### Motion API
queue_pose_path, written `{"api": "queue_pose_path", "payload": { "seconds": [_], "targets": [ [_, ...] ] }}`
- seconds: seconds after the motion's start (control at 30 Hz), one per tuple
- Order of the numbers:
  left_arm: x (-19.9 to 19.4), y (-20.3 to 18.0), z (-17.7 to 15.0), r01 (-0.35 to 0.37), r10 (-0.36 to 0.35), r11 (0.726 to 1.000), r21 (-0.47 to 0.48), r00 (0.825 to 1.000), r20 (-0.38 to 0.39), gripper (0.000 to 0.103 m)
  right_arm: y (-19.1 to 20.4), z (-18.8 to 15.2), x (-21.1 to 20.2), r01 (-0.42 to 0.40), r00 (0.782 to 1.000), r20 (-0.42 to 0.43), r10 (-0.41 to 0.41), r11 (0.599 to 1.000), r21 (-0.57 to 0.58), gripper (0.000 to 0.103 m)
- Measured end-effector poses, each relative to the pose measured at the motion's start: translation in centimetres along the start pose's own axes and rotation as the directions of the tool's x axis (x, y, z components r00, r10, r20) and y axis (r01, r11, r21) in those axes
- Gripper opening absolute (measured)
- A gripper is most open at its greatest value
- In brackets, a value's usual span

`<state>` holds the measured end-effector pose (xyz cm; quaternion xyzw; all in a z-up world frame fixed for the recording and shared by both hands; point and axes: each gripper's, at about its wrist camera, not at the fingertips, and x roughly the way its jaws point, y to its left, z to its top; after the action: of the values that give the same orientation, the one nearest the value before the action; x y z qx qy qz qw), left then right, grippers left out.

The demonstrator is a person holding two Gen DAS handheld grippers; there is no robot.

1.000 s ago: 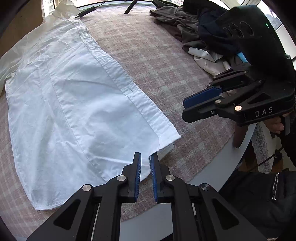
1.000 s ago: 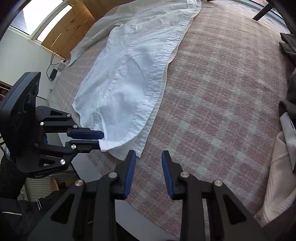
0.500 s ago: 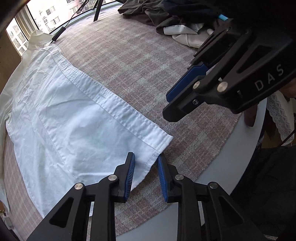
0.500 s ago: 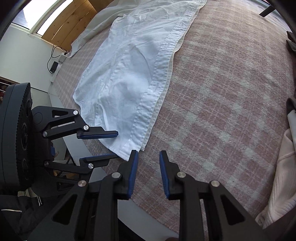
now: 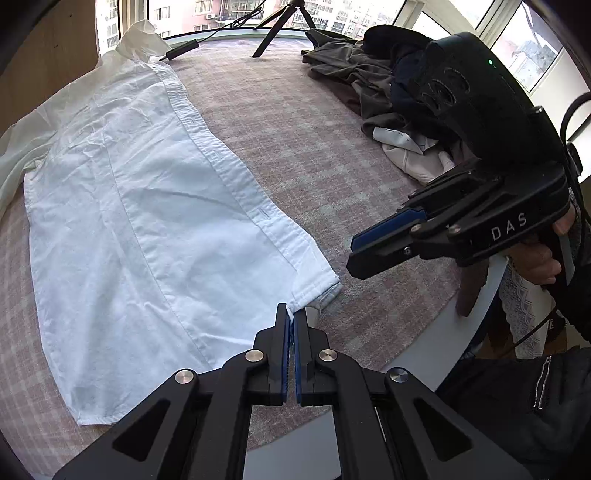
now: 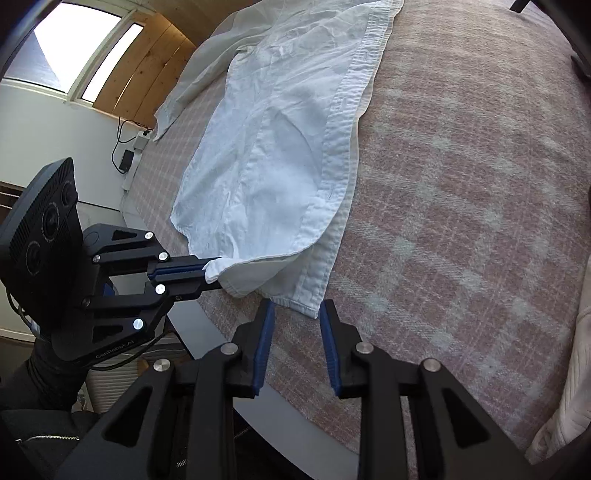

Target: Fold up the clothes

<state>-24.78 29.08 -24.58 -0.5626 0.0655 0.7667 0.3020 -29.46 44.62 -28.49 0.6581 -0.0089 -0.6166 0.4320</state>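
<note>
Gripping the near hem corner of the white cotton button-up shirt [image 5: 147,229], my left gripper [image 5: 292,321] has its blue-padded jaws pressed together on the fabric. In the right wrist view, the same left gripper [image 6: 210,271] enters from the left with the hem pinched at its tip, and the upper layer is lifted slightly off the layer below.

My right gripper [image 6: 295,314] has its jaws partly apart. The lower placket corner of the shirt [image 6: 280,177] lies just ahead of the tips, between their lines; the pads do not press on it. In the left wrist view, the right gripper [image 5: 354,254] hangs above the cloth, to the right of the shirt, held by a hand [image 5: 535,258].

Shirt position: spread flat on the pink-and-white checked tablecloth [image 5: 295,140], collar at the far end, hem at the near edge of the round table [image 5: 424,347]. One sleeve trails off on the left.

A pile of dark and pale unfolded clothes [image 5: 369,85] sits well apart at the far right. Black tripod legs [image 5: 280,22] stand at the far edge.
</note>
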Motion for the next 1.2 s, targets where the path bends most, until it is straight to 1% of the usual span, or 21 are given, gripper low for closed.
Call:
{"api": "queue_pose_path", "payload": {
  "seconds": [0.03, 0.07, 0.1, 0.17, 0.23, 0.3, 0.37, 0.53, 0.7, 0.77, 0.8, 0.83, 0.87, 0.9, 0.97, 1.0, 1.1, 1.2],
  "targets": [
    [0.3, -0.2, 0.0, 0.001, -0.001, 1.0, 0.002, 1.0, -0.001, 0.001, -0.2, 0.2, -0.3, -0.023, 1.0, 0.005, 0.023, 0.999, 0.027, 0.026],
    [0.5, -0.3, -0.2, 0.004, -0.004, 1.0, 0.003, 1.0, -0.002, 0.001, -0.4, 0.3, -0.4, -0.038, 0.999, 0.008, 0.038, 0.998, 0.054, 0.029],
    [0.7, -0.4, -0.3, 0.006, -0.006, 1.0, 0.005, 1.0, -0.004, 0.001, -0.5, 0.4, -0.6, -0.049, 0.999, 0.009, 0.049, 0.996, 0.079, 0.035],
    [1.0, -0.8, -0.5, 0.01, -0.01, 1.0, 0.016, 1.0, -0.008, 0.001, -0.5, 0.7, -0.5, -0.047, 0.999, 0.008, 0.046, 0.994, 0.103, 0.04],
    [1.2, -1.3, -0.6, -0.001, 0.001, 0.999, 0.033, 1.0, -0.009, 0.001, -0.4, 0.9, -0.1, -0.038, 0.999, 0.001, 0.038, 0.992, 0.122, 0.04],
    [1.3, -1.6, -0.6, 0.002, -0.002, 0.999, 0.042, 1.0, -0.008, 0.001, -0.1, 1.2, 0.6, -0.031, 0.999, -0.016, 0.034, 0.991, 0.133, 0.04],
    [1.2, -1.7, -0.5, 0.008, -0.008, 0.999, 0.041, 1.0, -0.002, 0.001, 0.6, 1.6, 1.5, -0.009, 0.999, -0.04, 0.014, 0.992, 0.124, 0.04],
    [0.8, -1.4, -0.8, 0.018, -0.018, 0.999, 0.032, 1.0, 0.007, 0.001, 1.7, 1.6, 2.9, -0.004, 0.996, -0.084, 0.012, 0.995, 0.104, 0.04],
    [0.7, -1.1, -1.1, 0.036, -0.036, 0.999, 0.02, 0.999, 0.007, 0.002, 1.4, 2.0, 4.4, -0.041, 0.992, -0.115, 0.06, 0.987, 0.156, 0.04],
    [0.5, -1.0, -1.5, 0.038, -0.038, 0.999, 0.024, 0.999, 0.006, 0.003, 1.2, 2.1, 5.2, -0.067, 0.987, -0.134, 0.093, 0.98, 0.188, 0.04],
    [0.3, -1.0, -1.8, 0.04, -0.04, 0.999, 0.025, 0.999, 0.005, 0.003, 1.2, 2.0, 5.4, -0.075, 0.985, -0.135, 0.103, 0.978, 0.196, 0.039],
    [-0.1, -1.0, -2.1, 0.043, -0.043, 0.999, 0.026, 0.999, 0.006, 0.003, 1.4, 1.9, 5.5, -0.069, 0.986, -0.134, 0.095, 0.98, 0.187, 0.034],
    [-0.6, -0.8, -2.6, 0.041, -0.041, 0.999, 0.028, 0.999, 0.009, 0.005, 1.6, 1.8, 5.5, -0.057, 0.988, -0.134, 0.08, 0.984, 0.169, 0.016],
    [-1.2, -0.6, -3.0, 0.037, -0.037, 0.999, 0.028, 0.999, 0.012, 0.012, 1.9, 1.8, 5.5, -0.043, 0.989, -0.134, 0.064, 0.987, 0.156, 0.007],
    [-2.4, 0.5, -4.0, -0.018, 0.017, 0.999, 0.027, 1.0, 0.022, 0.021, 2.2, 2.0, 5.5, -0.019, 0.991, -0.13, 0.037, 0.99, 0.137, 0.006],
    [-2.9, 1.6, -4.4, -0.055, 0.055, 0.998, 0.013, 0.998, 0.022, 0.022, 2.3, 2.1, 5.4, -0.01, 0.992, -0.126, 0.027, 0.991, 0.132, 0.006],
    [-3.9, 6.5, -5.5, -0.141, 0.142, 0.985, -0.103, 0.99, -0.001, 0.02, 2.5, 2.7, 4.8, -0.007, 0.994, -0.105, 0.02, 0.992, 0.13, 0.005],
    [-5.4, 10.5, -6.8, -0.198, 0.2, 0.959, -0.204, 0.98, -0.014, 0.019, 2.4, 3.3, 4.4, -0.01, 0.995, -0.102, 0.024, 0.99, 0.14, 0.005]
  ]
}}
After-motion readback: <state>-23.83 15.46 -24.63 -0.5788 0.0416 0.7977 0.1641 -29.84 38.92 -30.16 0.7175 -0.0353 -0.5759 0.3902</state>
